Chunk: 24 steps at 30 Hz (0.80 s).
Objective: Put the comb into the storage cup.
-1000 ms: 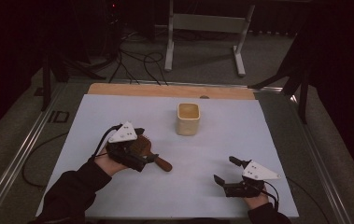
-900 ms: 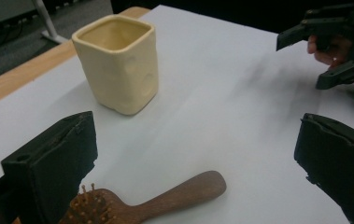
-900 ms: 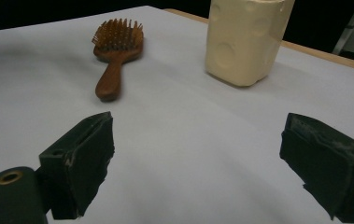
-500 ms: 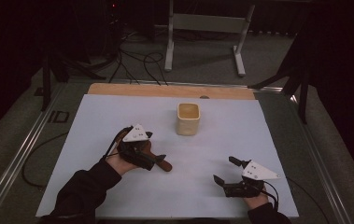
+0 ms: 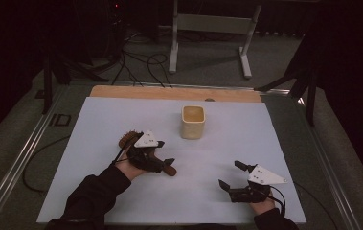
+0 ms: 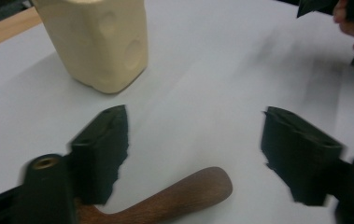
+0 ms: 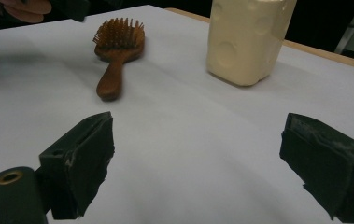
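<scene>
A wooden hairbrush (image 5: 127,139) lies on the white sheet (image 5: 97,124), bristles up, its handle (image 6: 184,193) pointing right. My left gripper (image 5: 164,164) hovers low over that handle. Its jaws have just been closing and still stand apart, the handle end low between them (image 6: 195,154) and not pressed by the pads. A cream cup (image 5: 192,122) stands upright beyond it, also seen close in the left gripper view (image 6: 95,42). My right gripper (image 5: 229,174) rests open near the front right. In its own view (image 7: 202,163) nothing lies between the jaws; the hairbrush (image 7: 118,46) and the cup (image 7: 247,37) lie ahead.
A wooden strip (image 5: 169,93) borders the sheet's far edge. Metal rails (image 5: 26,153) run along the table's sides. Beyond the table are a stand's legs (image 5: 208,28) and floor cables (image 5: 141,62).
My left hand has moved right and down over the brush's handle, and its jaws have narrowed. The brush, the cup and the right gripper have stayed put.
</scene>
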{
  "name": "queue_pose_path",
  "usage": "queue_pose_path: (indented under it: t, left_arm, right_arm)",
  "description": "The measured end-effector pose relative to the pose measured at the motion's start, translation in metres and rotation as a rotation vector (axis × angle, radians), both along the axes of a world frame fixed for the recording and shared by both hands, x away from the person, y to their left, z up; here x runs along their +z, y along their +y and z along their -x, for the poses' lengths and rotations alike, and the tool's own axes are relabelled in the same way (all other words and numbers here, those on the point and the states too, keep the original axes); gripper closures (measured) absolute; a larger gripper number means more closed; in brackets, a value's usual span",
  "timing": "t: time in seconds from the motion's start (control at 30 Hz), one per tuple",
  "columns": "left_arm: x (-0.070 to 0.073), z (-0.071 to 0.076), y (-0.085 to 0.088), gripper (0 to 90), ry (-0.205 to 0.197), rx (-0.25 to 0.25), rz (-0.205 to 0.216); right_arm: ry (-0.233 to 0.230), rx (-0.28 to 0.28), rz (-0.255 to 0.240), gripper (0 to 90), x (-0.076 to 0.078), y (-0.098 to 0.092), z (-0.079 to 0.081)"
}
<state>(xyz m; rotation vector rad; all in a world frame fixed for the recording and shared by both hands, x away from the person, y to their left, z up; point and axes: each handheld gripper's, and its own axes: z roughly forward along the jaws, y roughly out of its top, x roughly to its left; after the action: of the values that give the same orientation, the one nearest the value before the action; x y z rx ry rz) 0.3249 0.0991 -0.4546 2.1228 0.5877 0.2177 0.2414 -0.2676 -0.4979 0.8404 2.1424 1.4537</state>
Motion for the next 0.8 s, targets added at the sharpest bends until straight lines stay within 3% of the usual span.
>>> queue_pose_path:
  t: [0.23,0.8]
  left_arm:
    - [-0.008,-0.004,-0.007,49.7,0.021,0.016,-0.033]
    - [-0.024,-0.011,-0.022,81.4,0.055,0.047,-0.092]
  right_arm:
    - [-0.001,0.003,0.0,9.9,0.0,0.0,0.0]
    - [0.0,0.005,-0.002,10.0,0.0,0.0,0.0]
